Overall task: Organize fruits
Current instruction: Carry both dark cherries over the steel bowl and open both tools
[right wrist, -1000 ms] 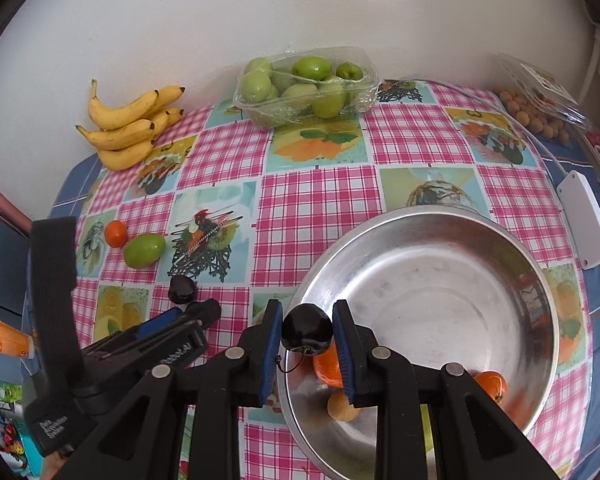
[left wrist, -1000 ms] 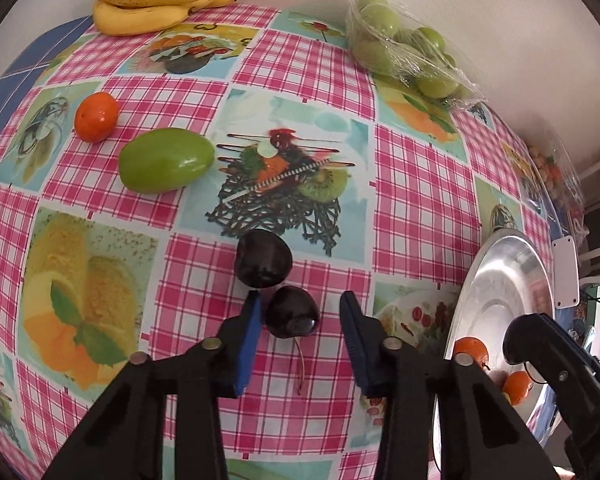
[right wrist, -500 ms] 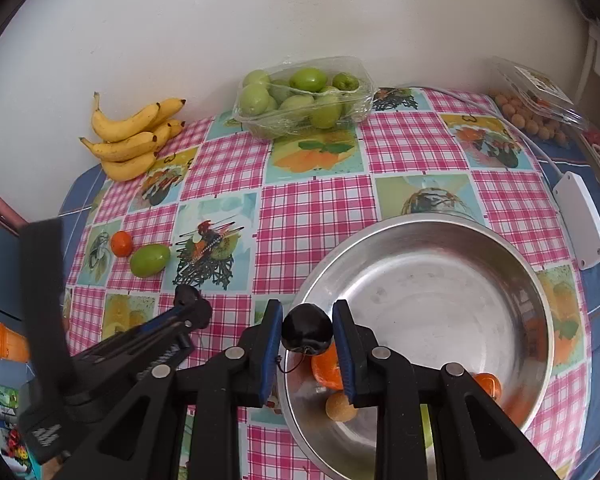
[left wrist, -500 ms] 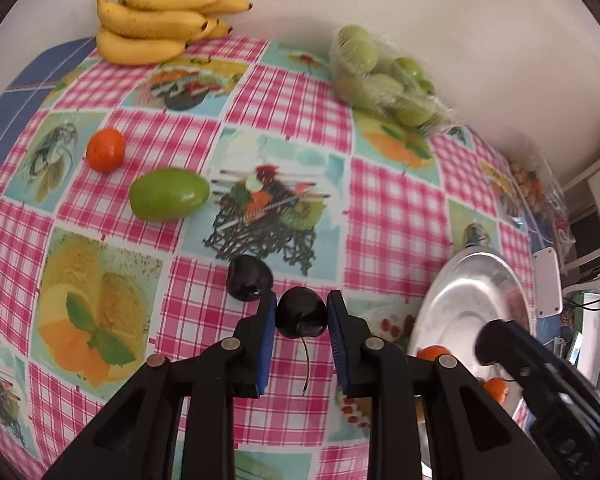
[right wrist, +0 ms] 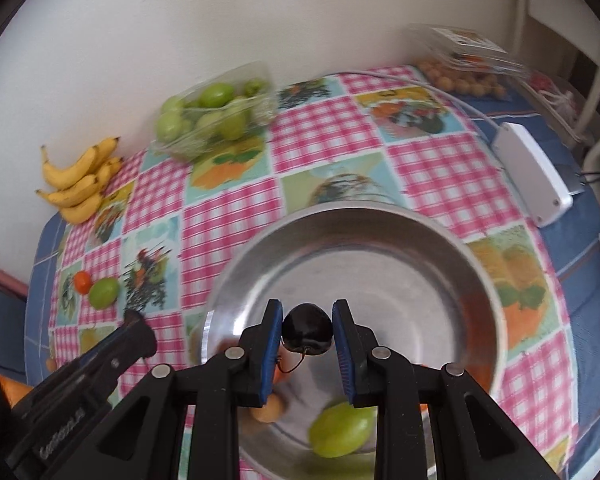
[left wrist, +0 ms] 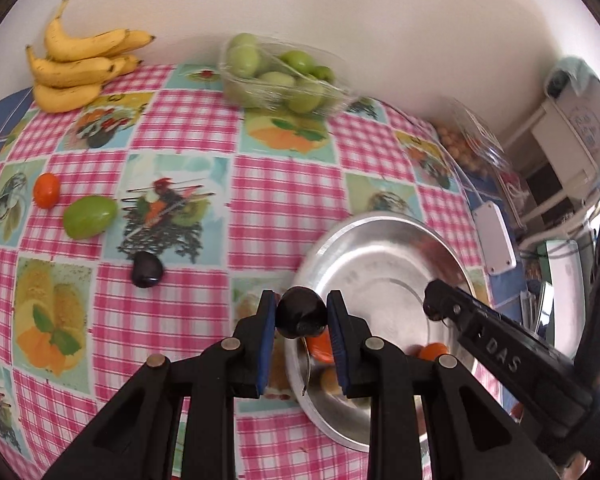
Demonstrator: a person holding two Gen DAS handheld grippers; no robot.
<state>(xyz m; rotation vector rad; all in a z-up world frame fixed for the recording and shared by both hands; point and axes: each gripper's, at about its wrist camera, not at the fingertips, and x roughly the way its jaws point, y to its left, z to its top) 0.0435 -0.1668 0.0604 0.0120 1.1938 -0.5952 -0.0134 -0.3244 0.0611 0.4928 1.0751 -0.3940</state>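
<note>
A pale wall backs a worktop (left wrist: 260,200) covered in a pink-checked cloth with fruit pictures. In the left wrist view, far ahead and to the left of the left tongs (left wrist: 301,316), a bunch of bananas (left wrist: 80,68) lies against the wall. Nearer, on the left, a small orange fruit (left wrist: 46,195) sits just beside a green fruit (left wrist: 89,216), and a dark plum (left wrist: 147,269) rests on the cloth a little ahead and left of the fingertips. The left tongs are clamped on a second dark plum (left wrist: 301,317), held at the near-left rim of the steel bowl (left wrist: 388,272). Straight ahead by the wall stands a clear tray of green fruits (left wrist: 280,76). Inside the bowl, close to the right fingertip, lie orange fruits (left wrist: 432,351). To the right, beyond the bowl, a white box (left wrist: 494,238) lies on the worktop. In the right wrist view, the right tongs (right wrist: 307,334) are clamped on a third plum (right wrist: 307,335), its stalk hanging below, held over the bowl's inside. Below these tongs a green fruit in the bowl (right wrist: 342,429) lies on the metal floor, with a small yellowish fruit (right wrist: 267,408) to its left. Ahead and to the right, a clear box of small yellow fruits (right wrist: 460,68) sits by the wall.
</note>
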